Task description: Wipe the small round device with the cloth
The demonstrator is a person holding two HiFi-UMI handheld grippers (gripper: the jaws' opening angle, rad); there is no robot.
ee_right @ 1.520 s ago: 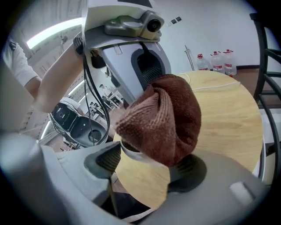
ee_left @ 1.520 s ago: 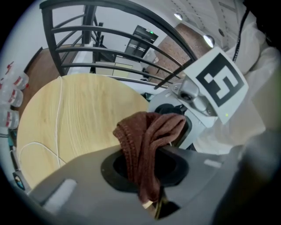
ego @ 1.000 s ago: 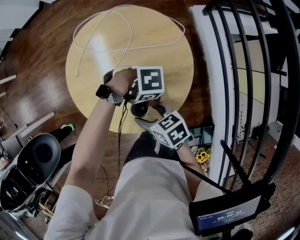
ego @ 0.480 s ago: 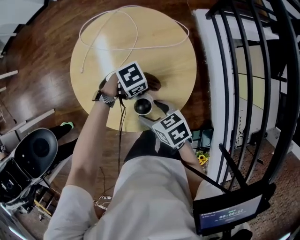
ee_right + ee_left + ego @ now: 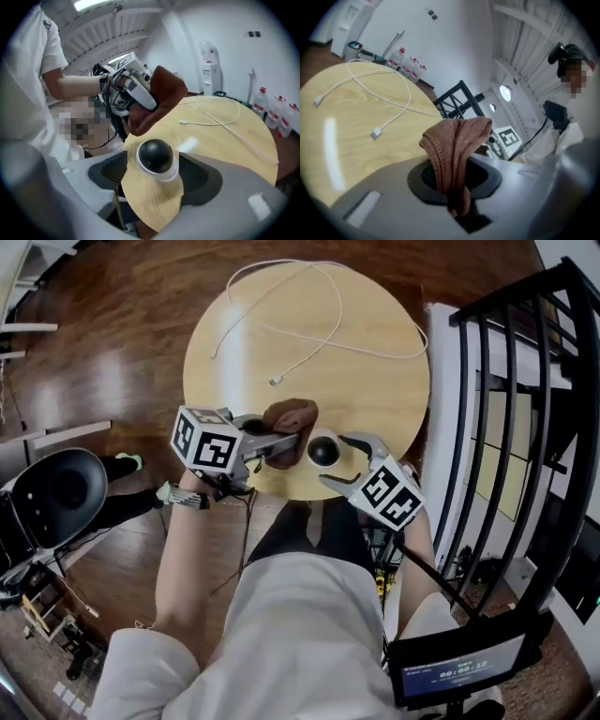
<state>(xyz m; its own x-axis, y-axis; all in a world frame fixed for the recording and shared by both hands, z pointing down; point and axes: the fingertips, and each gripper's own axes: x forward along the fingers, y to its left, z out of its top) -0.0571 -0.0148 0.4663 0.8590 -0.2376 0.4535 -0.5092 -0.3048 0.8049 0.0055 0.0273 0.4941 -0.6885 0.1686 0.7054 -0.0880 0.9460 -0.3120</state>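
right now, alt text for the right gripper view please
A small round device, black dome on white base, sits at the edge of the wooden table between the open jaws of the right gripper. Beyond it, the left gripper holds a brown cloth.

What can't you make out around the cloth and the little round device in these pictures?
Head view: the left gripper tips, buried in the cloth.
Right gripper view: the small round device underside and far side, hidden by its own dome.
Head view: print on the screen at bottom right, too small.
Left gripper view: labels on the bottles, too small and blurred.
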